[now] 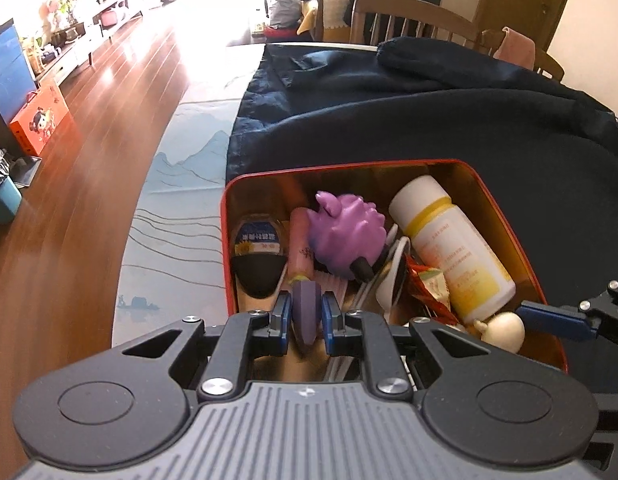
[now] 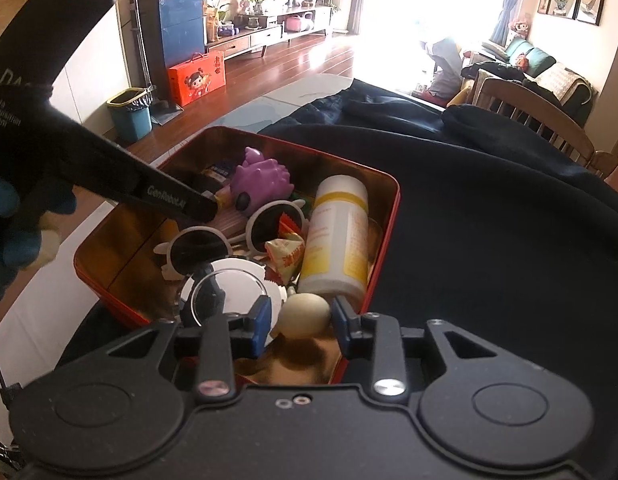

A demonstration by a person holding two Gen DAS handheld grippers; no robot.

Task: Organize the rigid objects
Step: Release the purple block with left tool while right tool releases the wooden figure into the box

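sitting on a dark navy cloth (image 1: 449,128) spread over the table, the red tin (image 1: 505,208) is packed — purple toy (image 1: 345,236), white bottle with yellow label (image 1: 449,240), round sunglasses (image 2: 233,236), snack packets (image 2: 287,258). left gripper (image 1: 305,312) is pinching a purple-capped pink tube (image 1: 305,276) down inside the tin. right gripper (image 2: 299,320) is spread, its blue pads either side of a cream egg-shaped thing (image 2: 305,315) at the tin's near edge, not clearly touching it. a pale mountain-print mat (image 1: 181,216) shows beside the cloth. room behind: glossy wood floor (image 1: 109,120), orange gift box (image 2: 196,78), teal bin (image 2: 131,114), wooden chair (image 2: 537,120), sun-blown window.
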